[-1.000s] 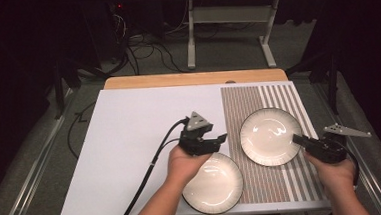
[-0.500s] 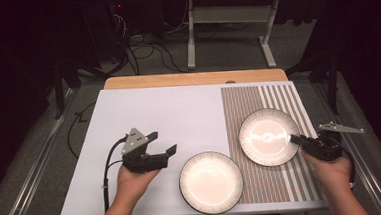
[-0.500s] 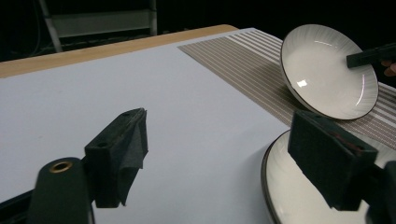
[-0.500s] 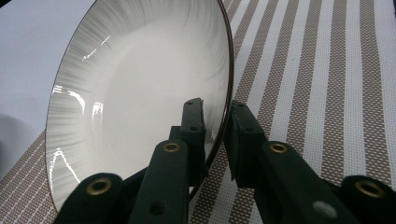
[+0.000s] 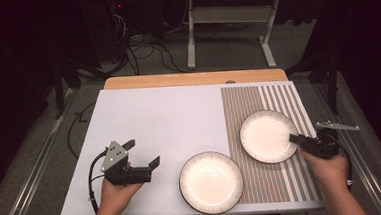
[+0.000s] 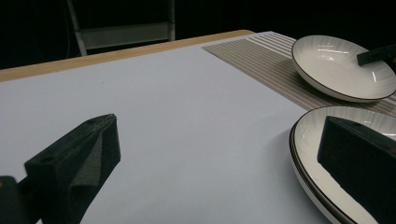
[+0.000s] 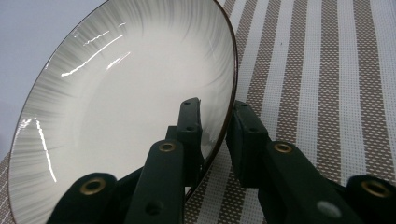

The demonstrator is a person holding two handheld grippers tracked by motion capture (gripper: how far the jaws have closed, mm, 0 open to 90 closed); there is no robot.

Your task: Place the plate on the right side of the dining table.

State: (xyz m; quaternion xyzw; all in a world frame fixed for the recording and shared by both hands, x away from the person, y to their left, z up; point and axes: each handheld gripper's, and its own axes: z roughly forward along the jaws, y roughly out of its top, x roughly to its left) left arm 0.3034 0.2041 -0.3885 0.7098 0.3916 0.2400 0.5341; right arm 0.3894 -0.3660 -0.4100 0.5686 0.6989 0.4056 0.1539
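In the high view, the right gripper point(image 5: 295, 139) sits at about 4 o'clock on the tabletop point(image 5: 169, 114), its jaws closed on the rim of the far plate point(image 5: 266, 135) at that plate's 4 o'clock edge. This plate lies on the striped placemat point(image 5: 283, 182), which covers the right part of the tabletop. The near plate point(image 5: 211, 182) lies at about 6 o'clock, half on the placemat's left edge and half on the white surface, just apart from the far plate. The left gripper point(image 5: 144, 154) is held at about 8 o'clock, well apart from both plates, with its jaws spread wide and nothing between them; they point toward 3 o'clock, at the near plate.

In the left gripper view, the left gripper point(image 6: 219, 154) shows its two black jaws far apart, one at the lower left and one at the lower right, with bare white tabletop between them. The near plate point(image 6: 308, 140) lies behind the right jaw, and the far plate point(image 6: 336, 65) sits on the placemat point(image 6: 261, 60) toward 2 o'clock.

In the right gripper view, the right gripper point(image 7: 217, 109) pinches the dark rim of the far plate point(image 7: 130, 93), one jaw inside the white bowl and one outside over the placemat point(image 7: 327, 70).
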